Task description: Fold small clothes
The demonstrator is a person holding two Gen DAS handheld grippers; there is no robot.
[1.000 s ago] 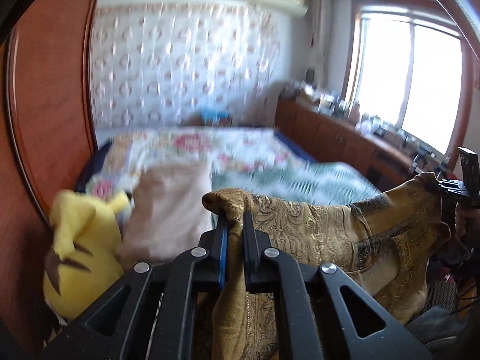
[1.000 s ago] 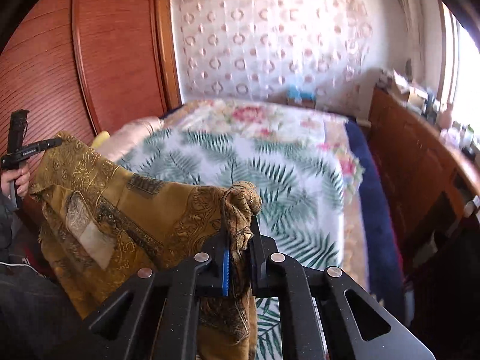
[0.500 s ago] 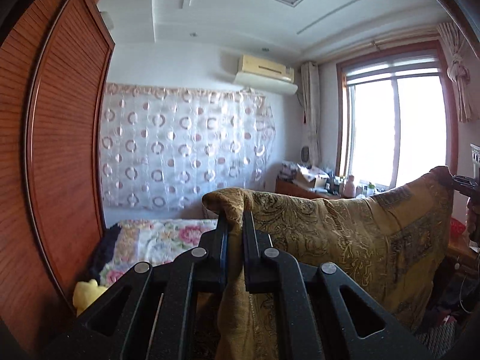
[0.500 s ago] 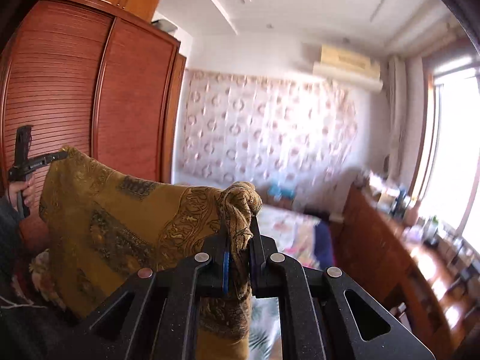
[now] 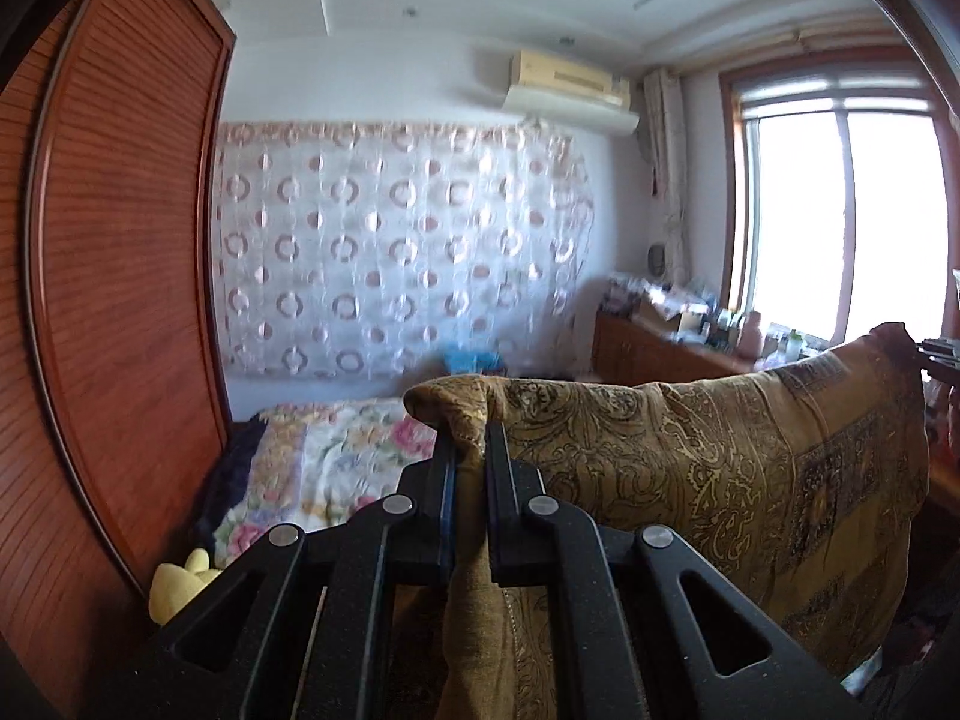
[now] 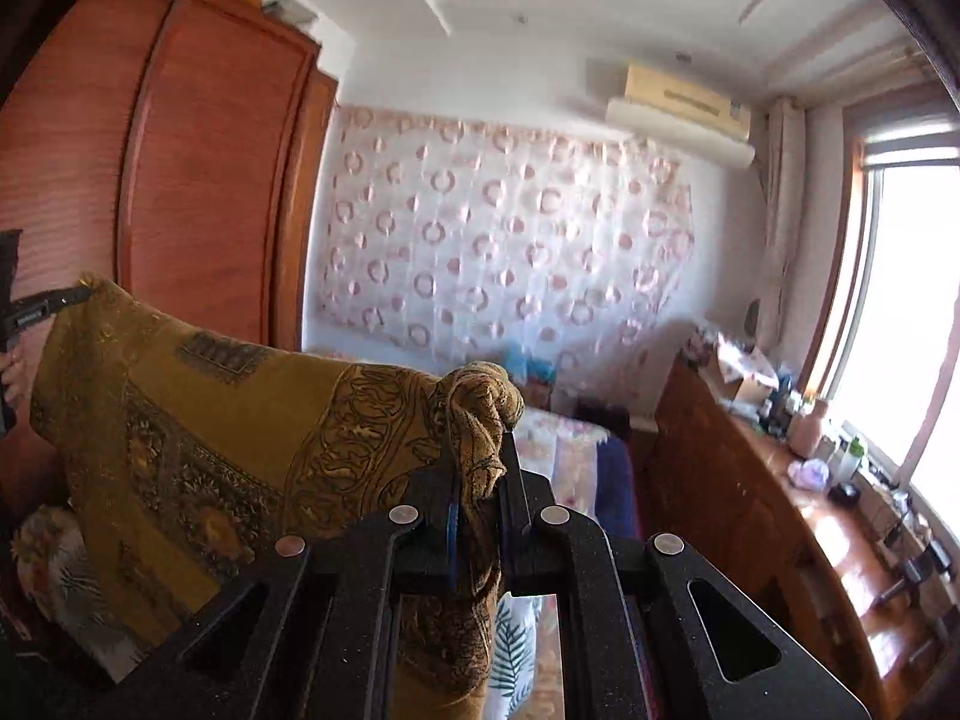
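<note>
Bedroom setting: a white wall hung with a sheer curtain printed in pink rings [image 5: 396, 258], a cream wall-mounted air conditioner [image 5: 570, 90] above it, and a bright window with a reddish wooden frame [image 5: 840, 222] on the right. Reddish-brown louvred wooden wardrobe doors [image 5: 120, 252] fill the left side of both views. A bed with a floral quilt [image 5: 336, 462] lies below the curtain; in the right wrist view a palm-leaf patterned sheet [image 6: 510, 648] shows beneath the gripper. A low wooden sideboard [image 6: 720, 504] under the window carries small bottles and boxes, too blurred to identify. A yellow plush toy [image 5: 180, 585] sits at the foot of the wardrobe.

Task item: one mustard-gold paisley-patterned cloth garment [image 5: 720, 480], held in the air above the bed and stretched between the two grippers, its upper edge sagging slightly between them.

Left gripper [image 5: 468, 462]: black jaws nearly closed, pinching one bunched top corner of the garment; fabric hangs down between the fingers [image 5: 498, 504].

Right gripper [image 6: 483, 468]: black jaws nearly closed, pinching the opposite bunched top corner, with a knot of fabric rising above the fingers [image 6: 516, 492].

Each gripper appears at the far edge of the other camera's view, at the opposite corner of the garment.
</note>
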